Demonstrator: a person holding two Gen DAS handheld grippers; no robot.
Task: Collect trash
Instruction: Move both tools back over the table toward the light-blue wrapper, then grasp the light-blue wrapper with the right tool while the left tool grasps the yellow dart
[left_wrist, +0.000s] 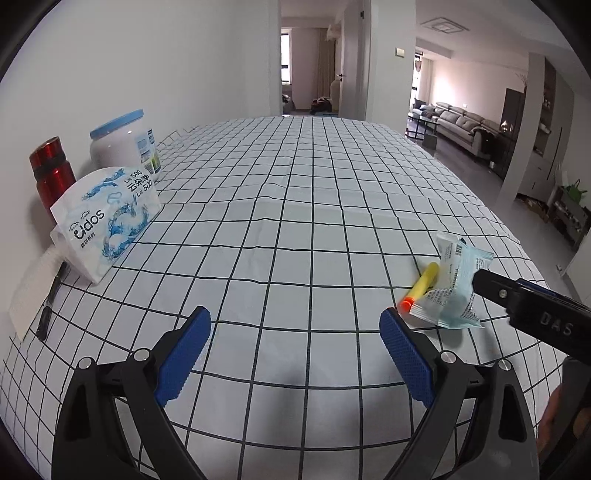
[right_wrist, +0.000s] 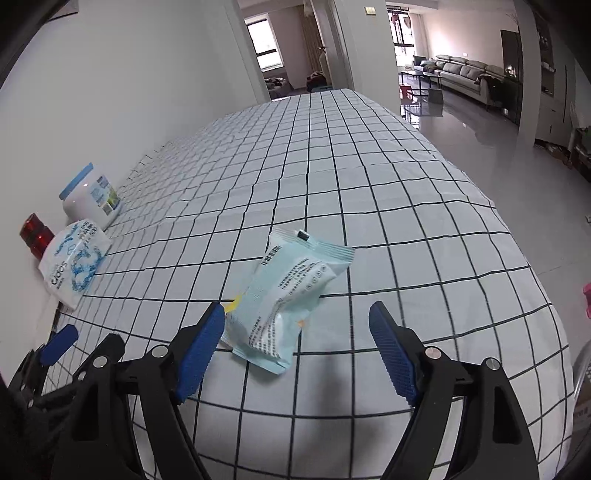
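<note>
A crumpled pale blue wrapper (right_wrist: 284, 295) lies on the checked tablecloth (right_wrist: 369, 206), just ahead of my open right gripper (right_wrist: 297, 325), nearer its left finger. It also shows in the left wrist view (left_wrist: 452, 286), with a yellow pen-like stick with an orange tip (left_wrist: 421, 286) beside it. In the right wrist view only a bit of yellow shows under the wrapper. My left gripper (left_wrist: 295, 325) is open and empty over bare cloth, left of the wrapper. The right gripper shows in the left wrist view (left_wrist: 480, 278) at the wrapper's right edge.
Along the wall at the left stand a red bottle (left_wrist: 51, 173), a white jar with a blue lid (left_wrist: 123, 146) and a tissue pack (left_wrist: 105, 218). A black pen (left_wrist: 55, 284) lies on a white notepad (left_wrist: 29, 291). The table's right edge drops to the floor (right_wrist: 498, 122).
</note>
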